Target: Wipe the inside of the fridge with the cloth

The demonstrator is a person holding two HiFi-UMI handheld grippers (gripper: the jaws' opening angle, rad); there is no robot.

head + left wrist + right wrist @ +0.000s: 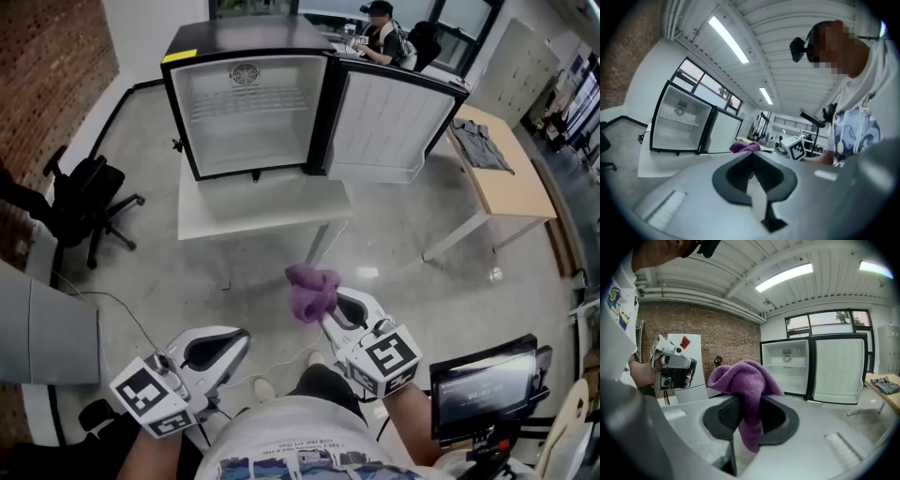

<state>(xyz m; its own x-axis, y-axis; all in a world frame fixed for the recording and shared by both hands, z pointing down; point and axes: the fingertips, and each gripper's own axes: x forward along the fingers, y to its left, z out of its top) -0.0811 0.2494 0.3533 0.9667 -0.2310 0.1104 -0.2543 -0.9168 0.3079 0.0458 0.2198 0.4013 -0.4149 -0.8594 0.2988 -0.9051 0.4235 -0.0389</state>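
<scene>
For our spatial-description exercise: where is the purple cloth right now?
The purple cloth is clamped in the right gripper, low and centre in the head view, well short of the open fridge standing on the white table ahead.

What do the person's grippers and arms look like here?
Left gripper and right gripper: pale grey moulded shells with black padding round the jaws, each carrying a white cube printed with black square markers. A thin pale cable runs from the left one. The person wears a white, blue-printed T-shirt.

Office-lab space: brick wall (pixel 47 56), swivel chair (pixel 84 197), desk (pixel 511 183) (concrete floor (pixel 150 131)).
</scene>
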